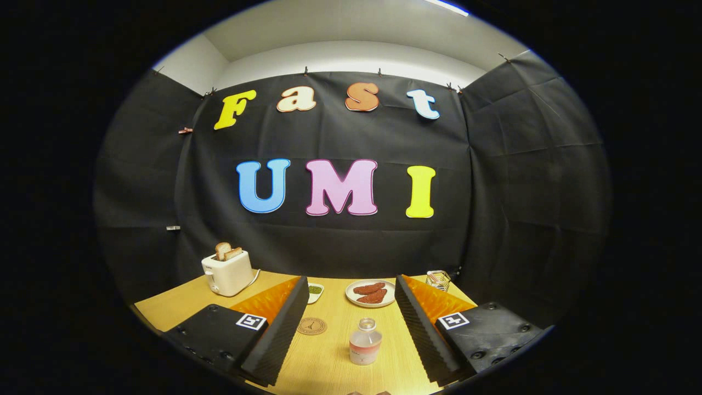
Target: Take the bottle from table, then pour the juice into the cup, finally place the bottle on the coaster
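Gripper (351, 329) fingers wide apart around upright bottle (365, 343), its label apparently unreadable.

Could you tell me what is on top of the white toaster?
Two slices of toast stick up from the toaster. Their lower parts are hidden in the slots. The open gripper is well short of it.
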A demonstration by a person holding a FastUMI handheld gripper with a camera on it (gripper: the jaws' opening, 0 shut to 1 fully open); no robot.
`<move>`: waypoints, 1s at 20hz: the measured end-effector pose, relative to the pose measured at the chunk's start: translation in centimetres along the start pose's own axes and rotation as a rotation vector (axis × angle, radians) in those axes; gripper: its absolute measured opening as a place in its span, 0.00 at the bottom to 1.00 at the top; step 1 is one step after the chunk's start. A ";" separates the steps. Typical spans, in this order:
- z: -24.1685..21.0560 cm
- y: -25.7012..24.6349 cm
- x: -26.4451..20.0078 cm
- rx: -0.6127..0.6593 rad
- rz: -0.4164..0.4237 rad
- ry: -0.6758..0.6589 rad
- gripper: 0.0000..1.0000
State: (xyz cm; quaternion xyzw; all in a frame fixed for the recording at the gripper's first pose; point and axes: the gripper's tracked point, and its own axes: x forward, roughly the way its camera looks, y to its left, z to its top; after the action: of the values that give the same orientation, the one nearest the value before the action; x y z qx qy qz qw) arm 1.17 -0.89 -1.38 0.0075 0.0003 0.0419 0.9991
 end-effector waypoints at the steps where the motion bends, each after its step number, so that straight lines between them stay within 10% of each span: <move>1: -0.2 -0.1 0.1 -0.003 0.004 -0.003 0.97; 20: -8.8 -1.7 5.3 -0.037 0.075 0.058 0.97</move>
State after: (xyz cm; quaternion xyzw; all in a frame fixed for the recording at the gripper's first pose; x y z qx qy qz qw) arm 6.62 -2.00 -10.20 -0.0122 0.0284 0.0796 0.9963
